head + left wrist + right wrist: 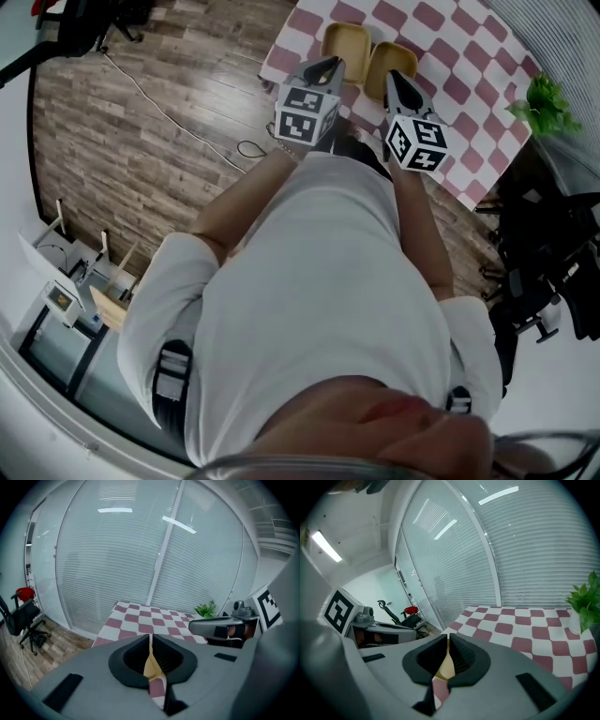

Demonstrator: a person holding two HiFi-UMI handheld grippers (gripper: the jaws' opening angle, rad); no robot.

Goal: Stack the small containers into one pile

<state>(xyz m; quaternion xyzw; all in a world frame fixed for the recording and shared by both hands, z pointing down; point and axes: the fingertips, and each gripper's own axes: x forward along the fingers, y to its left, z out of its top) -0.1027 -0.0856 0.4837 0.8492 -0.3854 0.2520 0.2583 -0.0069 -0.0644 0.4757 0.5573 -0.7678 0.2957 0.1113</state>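
Checkered table (pixel 469 66) is carrying two containers (pixel 345 42) side by side, unstacked; left gripper (pixel 326 67) and right gripper (pixel 399 84) are hovering, closed, empty.

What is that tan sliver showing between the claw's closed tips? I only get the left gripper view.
Observer: The head view shows a shallow, rounded tan container on the red-and-white checked table.
Operator: Only one?
Observer: Two: a second matching tan container lies beside it, unstacked.
Operator: Is the other claw carrying anything?
Observer: No, the right claw is shut and empty.
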